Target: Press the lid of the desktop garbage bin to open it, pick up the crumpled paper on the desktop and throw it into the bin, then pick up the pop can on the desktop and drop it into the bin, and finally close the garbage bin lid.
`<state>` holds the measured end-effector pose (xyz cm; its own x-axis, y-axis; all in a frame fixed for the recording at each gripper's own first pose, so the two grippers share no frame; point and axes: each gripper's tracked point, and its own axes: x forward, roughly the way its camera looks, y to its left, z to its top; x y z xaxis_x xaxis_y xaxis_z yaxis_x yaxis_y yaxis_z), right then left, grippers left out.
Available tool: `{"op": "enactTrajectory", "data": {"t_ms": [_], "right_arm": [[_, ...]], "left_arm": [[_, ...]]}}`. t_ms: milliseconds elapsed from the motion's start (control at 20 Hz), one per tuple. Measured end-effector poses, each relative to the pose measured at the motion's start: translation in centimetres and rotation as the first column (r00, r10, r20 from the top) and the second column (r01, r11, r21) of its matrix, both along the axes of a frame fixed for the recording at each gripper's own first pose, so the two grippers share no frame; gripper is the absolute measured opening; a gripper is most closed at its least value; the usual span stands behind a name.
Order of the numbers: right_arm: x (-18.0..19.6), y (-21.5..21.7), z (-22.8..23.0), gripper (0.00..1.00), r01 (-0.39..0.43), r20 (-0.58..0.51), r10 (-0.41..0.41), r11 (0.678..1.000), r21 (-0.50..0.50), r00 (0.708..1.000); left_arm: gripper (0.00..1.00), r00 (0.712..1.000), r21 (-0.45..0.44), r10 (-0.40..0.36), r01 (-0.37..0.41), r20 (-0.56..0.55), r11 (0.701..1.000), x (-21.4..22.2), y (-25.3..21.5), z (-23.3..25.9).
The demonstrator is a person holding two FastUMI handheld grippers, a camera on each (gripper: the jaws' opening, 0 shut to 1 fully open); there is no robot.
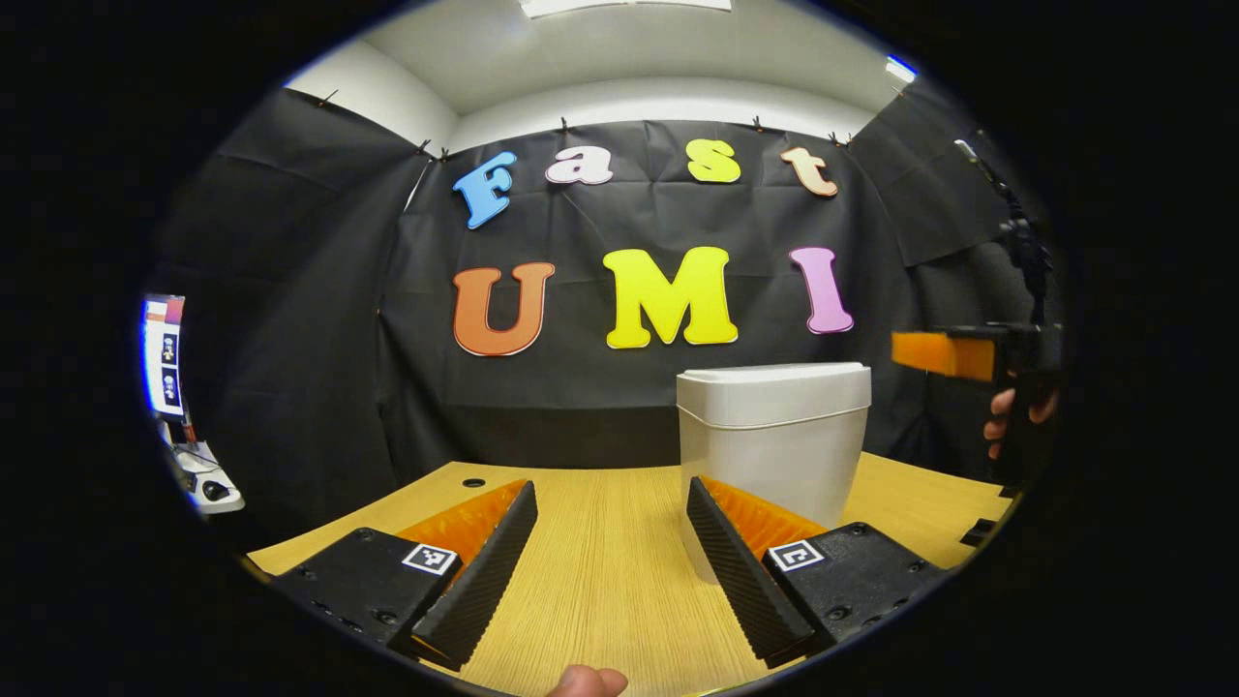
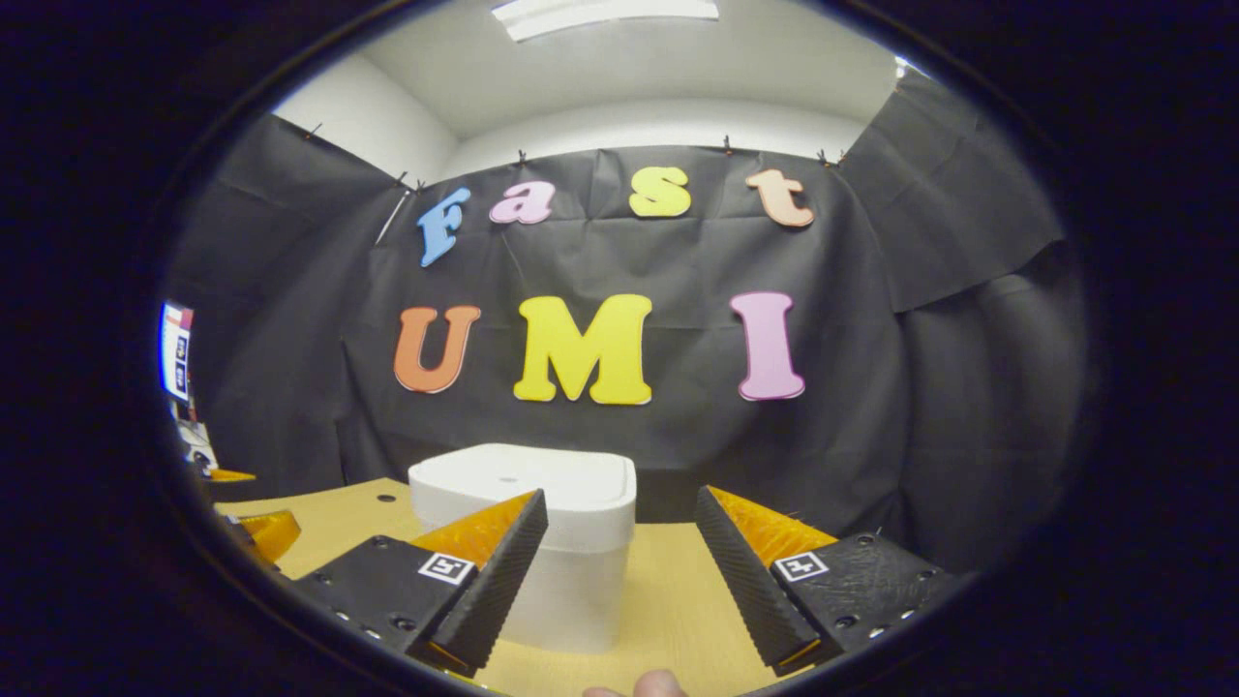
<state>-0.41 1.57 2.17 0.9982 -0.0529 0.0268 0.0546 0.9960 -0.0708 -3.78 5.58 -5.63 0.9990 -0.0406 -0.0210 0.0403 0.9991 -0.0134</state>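
On the counter [image 1: 600,542] stands the white bin [image 1: 774,436], lid down; both grippers, left [image 1: 610,571] and right [image 2: 619,571], hover with jaws spread, empty.

A light wooden table [image 1: 600,571] carries the goods. The white garbage bin [image 1: 774,436], lid down, stands on it just beyond the left gripper's [image 1: 612,557] right finger.

The white plastic desktop garbage bin [image 1: 774,436] is showing a plain, unpatterned lid [image 2: 523,484]. Beneath the bin, the light wooden desktop [image 1: 600,561] is showing fine straight grain.
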Motion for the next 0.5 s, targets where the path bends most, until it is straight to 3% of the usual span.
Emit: {"op": "enactTrajectory", "data": {"t_ms": [200, 350, 500], "right_arm": [[-3.5, 0.5, -4.8, 0.96, 0.014, -0.019, -0.013, 0.997, 0.078, 1.0], [-4.2, -0.1, -5.4, 0.96, 0.046, -0.006, -0.046, 0.998, 0.03, 0.999], [-4.5, 0.3, -5.5, 0.96, 0.041, -0.008, -0.041, 0.998, 0.049, 0.999]], "left_arm": [[1.0, 1.0, -0.017, -0.018, 0.018, 0.004, 1.0, 0.1, -0.6, 0.1], [1.0, 1.0, -0.012, -0.02, 0.02, 0.001, 1.0, -0.2, -0.9, 0.1], [1.0, 1.0, 0.0, -0.01, 0.01, 0.007, 1.0, -0.2, -1.0, 0.2]]}}
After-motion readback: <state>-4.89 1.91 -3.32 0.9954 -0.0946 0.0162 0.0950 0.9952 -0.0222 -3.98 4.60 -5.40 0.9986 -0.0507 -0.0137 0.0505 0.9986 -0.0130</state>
